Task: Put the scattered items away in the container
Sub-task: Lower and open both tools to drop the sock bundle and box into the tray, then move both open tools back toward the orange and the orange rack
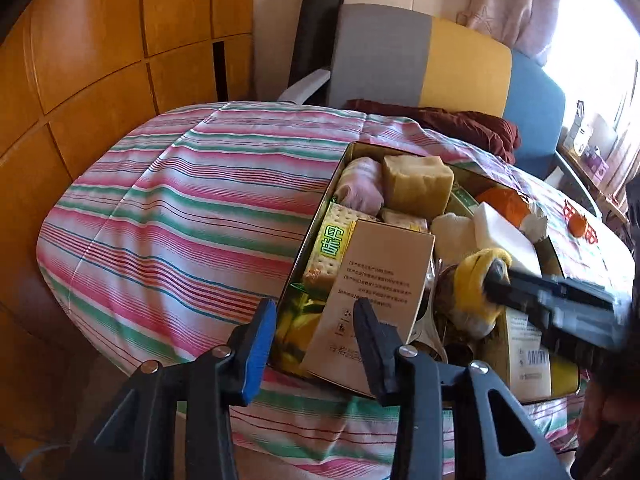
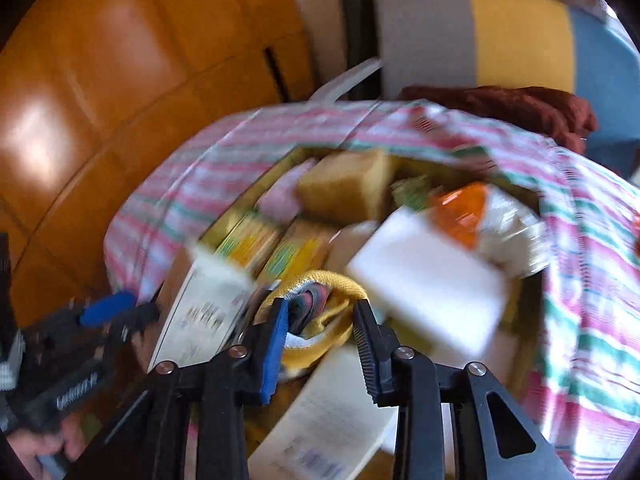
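An open metal tin (image 1: 320,216) lies on a striped bedspread (image 1: 180,208), packed with a brown carton (image 1: 380,280), cracker packs (image 1: 332,244), a tan soap block (image 1: 418,184), a pink cloth (image 1: 360,184), a white sponge block (image 1: 504,236) and an orange item (image 1: 504,200). My left gripper (image 1: 316,316) is open and empty, just above the tin's near-left corner. My right gripper (image 2: 322,316) holds a rolled yellow sock (image 2: 320,316) between its fingers over the tin; it also shows in the left wrist view (image 1: 496,276) with the sock (image 1: 476,284). The right wrist view is blurred.
A wooden wardrobe (image 1: 100,60) stands to the left. A grey, yellow and blue headboard (image 1: 440,56) and a dark red blanket (image 1: 460,124) lie behind the tin. A small orange object (image 1: 578,224) sits on the bedspread at the right, near a window shelf (image 1: 592,148).
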`<state>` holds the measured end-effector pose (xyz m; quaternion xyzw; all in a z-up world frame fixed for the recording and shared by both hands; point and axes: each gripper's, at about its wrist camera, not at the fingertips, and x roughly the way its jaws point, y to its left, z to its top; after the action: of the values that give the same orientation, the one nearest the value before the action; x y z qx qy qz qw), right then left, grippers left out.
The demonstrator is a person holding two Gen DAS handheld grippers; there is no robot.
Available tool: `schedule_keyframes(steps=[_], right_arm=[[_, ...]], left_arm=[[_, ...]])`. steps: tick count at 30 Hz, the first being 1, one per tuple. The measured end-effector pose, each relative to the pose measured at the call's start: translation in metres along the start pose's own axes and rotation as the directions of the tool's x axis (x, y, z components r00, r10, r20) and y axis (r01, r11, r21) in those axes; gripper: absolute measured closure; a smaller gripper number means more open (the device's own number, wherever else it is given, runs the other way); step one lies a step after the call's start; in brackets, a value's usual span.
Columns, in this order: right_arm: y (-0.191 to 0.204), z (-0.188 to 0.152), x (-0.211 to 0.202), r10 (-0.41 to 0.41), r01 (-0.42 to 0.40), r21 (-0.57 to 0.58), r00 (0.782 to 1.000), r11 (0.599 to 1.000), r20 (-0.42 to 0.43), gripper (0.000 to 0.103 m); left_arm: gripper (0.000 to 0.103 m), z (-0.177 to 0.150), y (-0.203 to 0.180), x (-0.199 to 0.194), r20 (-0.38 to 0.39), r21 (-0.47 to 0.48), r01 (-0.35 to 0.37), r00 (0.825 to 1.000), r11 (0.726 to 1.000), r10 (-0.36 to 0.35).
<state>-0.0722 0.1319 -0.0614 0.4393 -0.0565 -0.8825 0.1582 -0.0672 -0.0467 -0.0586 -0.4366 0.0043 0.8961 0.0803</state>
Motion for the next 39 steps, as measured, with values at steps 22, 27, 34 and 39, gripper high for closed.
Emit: schedule_keyframes(steps=[22,27,34,39], right_arm=[[-0.118,-0.034,-0.075,-0.072,0.016,0.332,0.985,0.943,0.156,0.042],[-0.178,-0.065,-0.087,-0.169,0.108,0.432,0.980,0.896,0.105,0.037],[-0.263,-0.097,-0.125,-0.317,0.217,0.552,0.944,0.805,0.091,0.037],[-0.316,-0.098,-0.141,-0.400,0.290,0.579,0.914,0.762,0.069,0.037]], left_arm=[[0.055,-0.010,-0.087,-0.031,0.042,0.080,0.161,0.985,0.984,-0.165],[0.054,-0.021,-0.163,-0.035,-0.003,0.249,0.313,0.947,0.916,-0.323],[0.054,-0.021,-0.264,-0.026,-0.056,0.440,0.402,0.905,0.803,-0.422],[0.054,-0.021,-0.315,0.005,-0.120,0.447,0.436,0.895,0.781,-0.430]])
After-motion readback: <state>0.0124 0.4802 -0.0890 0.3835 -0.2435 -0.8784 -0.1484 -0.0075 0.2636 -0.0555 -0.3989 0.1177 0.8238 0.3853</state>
